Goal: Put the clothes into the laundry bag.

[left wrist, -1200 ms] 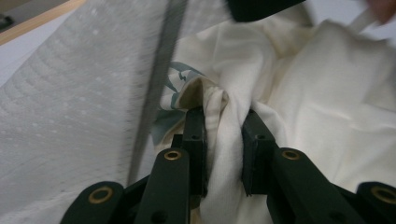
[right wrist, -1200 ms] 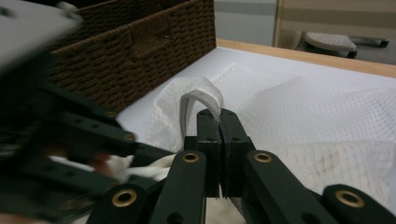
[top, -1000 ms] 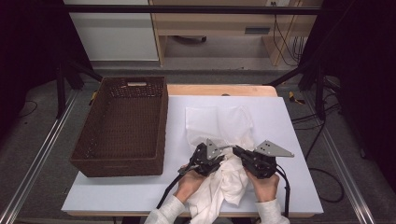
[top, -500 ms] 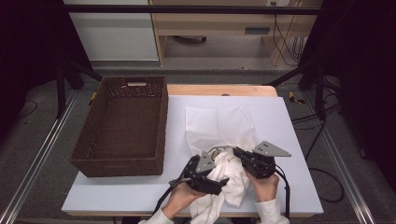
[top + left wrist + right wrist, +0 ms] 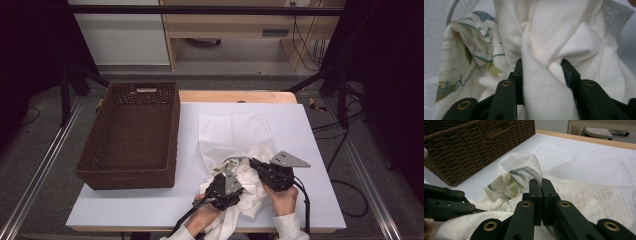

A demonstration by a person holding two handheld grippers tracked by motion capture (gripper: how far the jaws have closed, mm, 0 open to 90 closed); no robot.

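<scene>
The work in hand appears to be pushing a cream-white cotton garment with a green and teal print (image 5: 544, 50) into a white mesh laundry bag (image 5: 235, 132) that lies flat on the white table top (image 5: 310, 150).

The right gripper (image 5: 541, 182) has its jaws pressed together on the grey-edged rim of the mesh bag (image 5: 534, 173) and holds the mouth of the bag up, so that a small opening stands toward the person. The left gripper (image 5: 542, 67) has a thick fold of the garment between its jaws; these jaws have just been closing, and the pads now press on the cloth from both sides.

In the right gripper view, a printed part of the garment already sits inside the raised mouth of the bag. So I judge that the stuffing has begun. However, in the high view most of the garment (image 5: 250, 200) is outside the bag, bunched between the two grippers at the near edge of the table, and some of it hangs over that edge. The far part of the bag lies flat and looks empty.

What is left, in my judgement: feeding in the rest of the cloth fold by fold, then closing the bag. The dark brown woven wicker basket (image 5: 132, 135) stands empty on the left side of the table, apart from the bag; perhaps the filled bag goes there after, but I cannot be sure.
</scene>
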